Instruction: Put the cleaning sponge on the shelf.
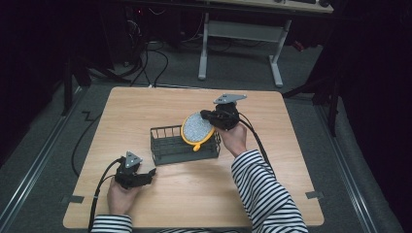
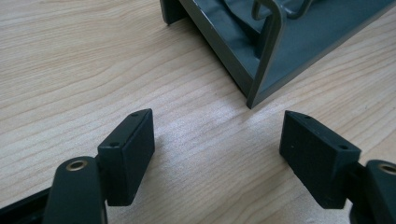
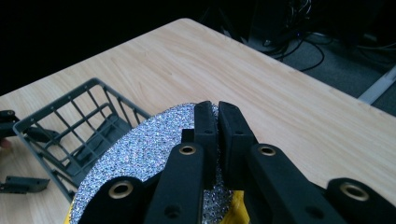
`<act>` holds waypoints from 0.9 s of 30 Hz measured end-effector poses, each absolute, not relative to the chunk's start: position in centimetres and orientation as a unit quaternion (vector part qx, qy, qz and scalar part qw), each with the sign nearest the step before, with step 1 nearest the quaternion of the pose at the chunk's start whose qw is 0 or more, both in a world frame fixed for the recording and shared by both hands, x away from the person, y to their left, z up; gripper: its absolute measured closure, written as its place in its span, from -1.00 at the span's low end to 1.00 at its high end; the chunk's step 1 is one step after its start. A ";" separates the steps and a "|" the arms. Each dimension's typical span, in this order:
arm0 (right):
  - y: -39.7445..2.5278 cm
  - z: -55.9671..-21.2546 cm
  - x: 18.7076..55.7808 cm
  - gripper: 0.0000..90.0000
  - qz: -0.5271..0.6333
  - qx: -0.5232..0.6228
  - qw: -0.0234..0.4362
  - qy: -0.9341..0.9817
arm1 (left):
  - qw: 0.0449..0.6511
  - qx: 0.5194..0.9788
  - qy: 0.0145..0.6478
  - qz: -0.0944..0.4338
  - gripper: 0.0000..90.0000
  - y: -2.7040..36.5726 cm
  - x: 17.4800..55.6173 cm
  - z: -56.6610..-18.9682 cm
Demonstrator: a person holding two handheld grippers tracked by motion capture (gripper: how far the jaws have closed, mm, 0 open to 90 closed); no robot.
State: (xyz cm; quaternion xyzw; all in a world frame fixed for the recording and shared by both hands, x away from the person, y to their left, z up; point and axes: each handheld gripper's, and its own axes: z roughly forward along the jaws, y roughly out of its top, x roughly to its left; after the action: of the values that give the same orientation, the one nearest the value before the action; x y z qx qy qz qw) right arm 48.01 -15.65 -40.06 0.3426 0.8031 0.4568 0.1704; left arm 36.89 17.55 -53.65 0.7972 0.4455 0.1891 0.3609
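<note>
A dark grey wire rack (image 1: 167, 150) stands in the middle of the wooden table (image 1: 145, 107). A glittery silver oval scrubber (image 1: 197, 127) with a yellow rim and a small yellow tab leans tilted over the rack's right end. My right gripper (image 1: 206, 115) is shut on the scrubber's far edge. In the right gripper view the jaws (image 3: 218, 109) pinch the silver scrubber (image 3: 140, 154), with the rack (image 3: 70, 121) to its left. My left gripper (image 1: 151, 172) rests low near the table's front left, open and holding nothing. In the left gripper view its jaws (image 2: 217, 154) point at the rack's near corner (image 2: 261, 60).
Bare wood lies around the rack on all sides. Beyond the far edge stand a white desk frame (image 1: 204, 43) and cables (image 1: 145, 63) on the grey floor. A cable (image 1: 97, 194) trails from the left gripper off the front edge.
</note>
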 end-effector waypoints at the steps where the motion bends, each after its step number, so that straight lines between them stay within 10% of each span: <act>1: -15.6 -40.0 48.1 0.94 0.459 0.345 0.170 0.801 | 0.361 0.797 0.445 0.189 -0.41 17.6 36.9 -53.7; 27: -15.2 -41.8 48.6 0.90 0.443 0.340 0.184 0.809 | 0.361 0.797 0.446 0.189 -0.40 17.5 36.9 -53.7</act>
State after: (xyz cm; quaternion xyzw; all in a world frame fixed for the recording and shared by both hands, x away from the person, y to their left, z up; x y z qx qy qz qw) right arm 48.62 -15.20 -41.84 0.3397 0.8090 0.4428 0.1845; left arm 36.89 17.54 -53.65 0.7973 0.4456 0.1891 0.3606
